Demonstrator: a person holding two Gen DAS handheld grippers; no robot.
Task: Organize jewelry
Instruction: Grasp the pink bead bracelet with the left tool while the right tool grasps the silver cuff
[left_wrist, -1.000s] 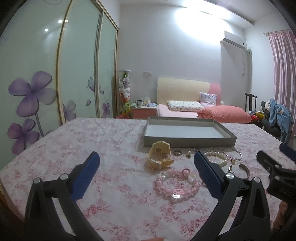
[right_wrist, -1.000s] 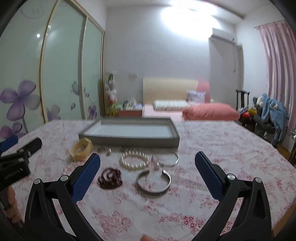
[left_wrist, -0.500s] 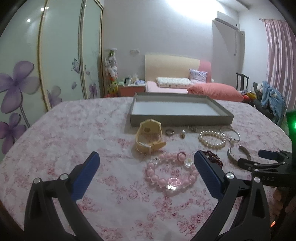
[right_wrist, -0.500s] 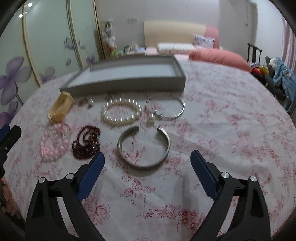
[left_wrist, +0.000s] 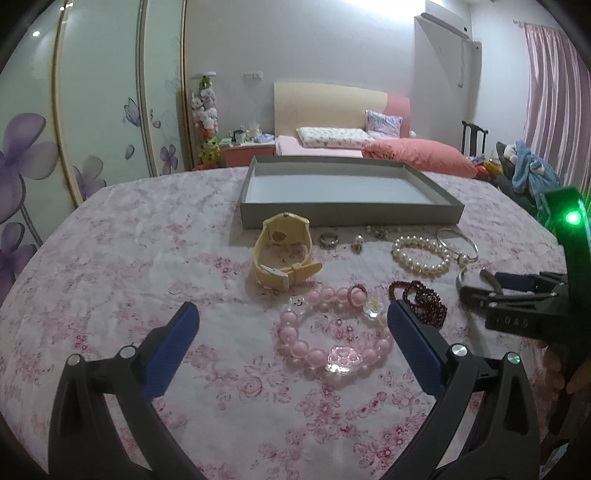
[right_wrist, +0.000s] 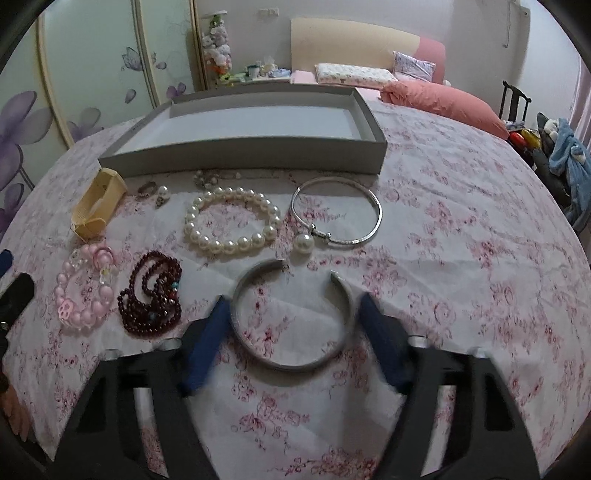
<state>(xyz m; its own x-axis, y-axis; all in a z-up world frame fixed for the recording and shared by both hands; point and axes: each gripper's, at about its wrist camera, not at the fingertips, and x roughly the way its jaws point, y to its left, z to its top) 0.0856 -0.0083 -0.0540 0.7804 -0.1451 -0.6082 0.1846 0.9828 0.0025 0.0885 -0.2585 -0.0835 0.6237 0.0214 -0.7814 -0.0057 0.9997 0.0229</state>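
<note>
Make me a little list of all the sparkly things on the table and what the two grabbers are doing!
surface: floral pink tablecloth
container: grey shallow cardboard tray, nothing inside
bracelets: silver open cuff bangle; white pearl bead bracelet; thin silver bangle with pearl charm; dark red bead strand; pink chunky bead bracelet
other: cream yellow wristwatch; small silver ring
right gripper: open, fingers either side of the cuff bangle
left gripper: open, by the pink bracelet
</note>
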